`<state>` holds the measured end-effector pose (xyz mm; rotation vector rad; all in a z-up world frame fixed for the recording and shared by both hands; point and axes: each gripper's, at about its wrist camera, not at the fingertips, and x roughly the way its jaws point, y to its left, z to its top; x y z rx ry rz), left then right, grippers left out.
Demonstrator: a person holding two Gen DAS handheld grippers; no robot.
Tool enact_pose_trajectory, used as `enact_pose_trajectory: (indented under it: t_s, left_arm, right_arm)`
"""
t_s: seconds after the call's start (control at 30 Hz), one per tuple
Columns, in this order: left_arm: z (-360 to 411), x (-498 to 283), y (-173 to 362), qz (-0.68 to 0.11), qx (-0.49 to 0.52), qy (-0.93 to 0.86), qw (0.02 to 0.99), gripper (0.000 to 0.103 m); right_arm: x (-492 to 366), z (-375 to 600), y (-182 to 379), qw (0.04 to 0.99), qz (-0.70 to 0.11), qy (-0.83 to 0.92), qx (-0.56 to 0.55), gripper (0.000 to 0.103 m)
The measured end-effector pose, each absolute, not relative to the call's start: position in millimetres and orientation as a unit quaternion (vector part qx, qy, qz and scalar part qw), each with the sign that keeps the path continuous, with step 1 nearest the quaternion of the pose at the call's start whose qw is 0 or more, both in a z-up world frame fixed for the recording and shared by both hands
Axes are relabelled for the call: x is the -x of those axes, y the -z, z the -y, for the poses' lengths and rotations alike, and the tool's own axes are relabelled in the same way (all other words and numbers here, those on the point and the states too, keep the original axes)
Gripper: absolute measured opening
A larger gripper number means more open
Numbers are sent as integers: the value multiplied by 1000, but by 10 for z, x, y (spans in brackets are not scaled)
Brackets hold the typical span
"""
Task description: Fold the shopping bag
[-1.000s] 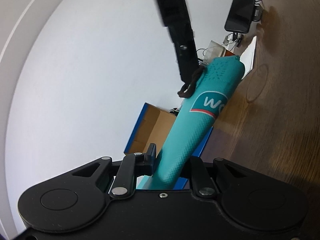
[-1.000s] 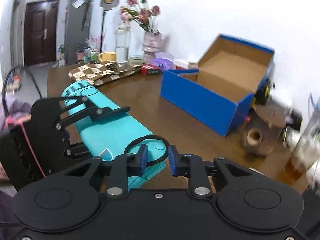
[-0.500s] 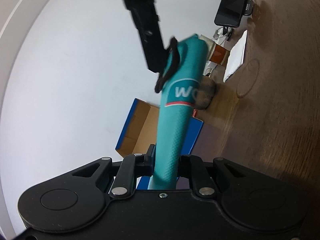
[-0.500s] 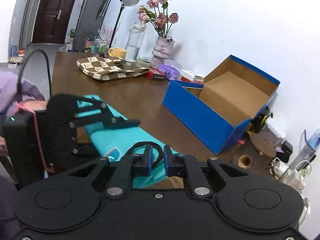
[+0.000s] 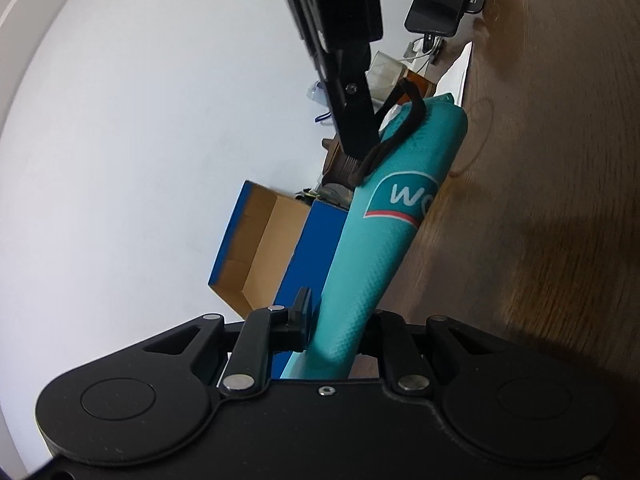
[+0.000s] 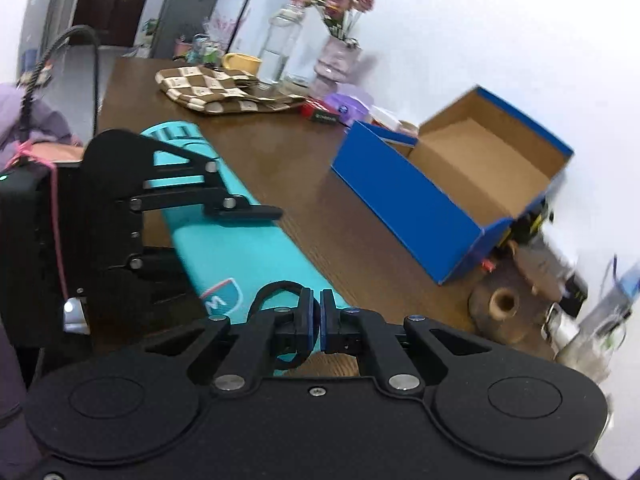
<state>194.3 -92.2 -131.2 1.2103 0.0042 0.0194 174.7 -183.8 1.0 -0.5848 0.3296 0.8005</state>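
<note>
Now: one teal bag [image 5: 372,256] in left gripper [image 5: 336,320] jaws; right gripper [image 6: 320,312] jaws clamp elastic loop [image 6: 276,290].

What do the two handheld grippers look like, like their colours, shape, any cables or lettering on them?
Both are matte black plastic. The left gripper and right gripper each have a broad body with two round discs, silver screw heads and linkage arms. The right one's finger pads are blue-edged. White letters "DA" mark the right gripper's body. A pink cord and a braided black cable trail from the left one.
</note>
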Motion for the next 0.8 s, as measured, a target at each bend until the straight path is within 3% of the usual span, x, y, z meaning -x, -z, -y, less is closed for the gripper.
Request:
enact_pose_trajectory:
  t_s: [0.4, 0.6, 0.8]
  left_arm:
    - [882, -1923, 1219, 16, -533, -33, 846, 15]
    - [795, -1939, 1082, 16, -506, -26, 862, 15]
    - [732, -1976, 858, -1, -465, -14, 885, 15]
  right_arm:
    - [-1940, 2227, 47, 920, -171, -351, 36, 4]
    - [-2051, 2505, 74, 897, -178, -393, -92, 5]
    - [-1980, 2540, 16, 885, -135, -427, -127, 5]
